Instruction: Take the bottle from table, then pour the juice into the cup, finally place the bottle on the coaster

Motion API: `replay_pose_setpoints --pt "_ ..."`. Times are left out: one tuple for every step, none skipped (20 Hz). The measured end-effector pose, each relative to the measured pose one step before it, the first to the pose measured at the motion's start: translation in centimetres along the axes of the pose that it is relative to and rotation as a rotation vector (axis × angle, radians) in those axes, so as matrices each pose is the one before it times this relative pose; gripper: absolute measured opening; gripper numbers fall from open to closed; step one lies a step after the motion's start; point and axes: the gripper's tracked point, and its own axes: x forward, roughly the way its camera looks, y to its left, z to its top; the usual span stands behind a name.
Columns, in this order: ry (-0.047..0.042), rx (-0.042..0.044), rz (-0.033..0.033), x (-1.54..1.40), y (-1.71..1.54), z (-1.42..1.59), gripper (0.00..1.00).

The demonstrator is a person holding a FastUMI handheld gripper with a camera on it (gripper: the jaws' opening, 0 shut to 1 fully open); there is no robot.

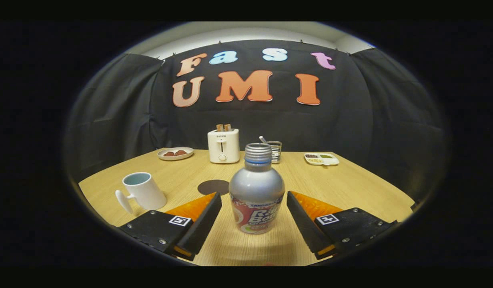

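Bottle (257, 188) stands upright on the desk (350, 184) between the open jaws of the gripper (254, 200), touching neither.

A coaster (213, 187) lies flat just behind and to the left of the bottle; farther left, beside the left jaw, a cup (142, 193) sits tilted. Along the desk's far edge, from left to right, stand a plate (175, 153) with food on it, a toaster (223, 145) with slices in its slots, a rack (274, 150) directly behind the bottle's cap, and a divided tray (321, 159).
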Motion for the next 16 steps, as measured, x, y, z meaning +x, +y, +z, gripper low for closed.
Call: replay_pose_setpoints --pt "0.01111 0.00212 -0.00581 0.209 -0.048 -0.525 0.98" --pt "0.01109 0.00435 0.00129 0.116 0.018 -0.463 0.98" --pt "0.00943 0.00664 0.00451 0.117 0.266 -0.432 0.98" --pt "0.00601 0.00665 0.00472 0.035 0.169 -0.27 0.98" --pt "0.00623 0.00314 0.00521 0.106 0.134 -0.238 0.98" --pt "0.00155 0.00144 -0.00273 0.063 0.066 -0.046 0.98" --pt "-0.00164 -0.00447 -0.00489 0.147 -0.207 0.011 0.97" --pt "0.00263 -0.00532 -0.00153 -0.025 -0.043 -0.096 0.91" --pt "0.00486 -0.00087 0.00285 -0.022 0.174 -0.229 0.87" --pt "-0.00321 0.00245 0.00394 0.132 0.136 -0.015 0.79" --pt "0.00369 -0.00312 0.00382 -0.28 0.037 0.09 0.78" --pt "-0.00024 -0.00192 0.00411 0.005 0.149 0.022 0.76" --pt "0.0056 -0.00301 0.00585 -0.029 0.271 -0.009 0.75" --pt "0.00881 -0.00592 0.00193 -0.166 0.211 -0.038 0.71" --pt "-0.00027 -0.00737 -0.00085 -0.149 0.255 0.226 0.71" --pt "-0.00503 -0.01223 0.00006 -0.182 0.304 0.475 0.71"
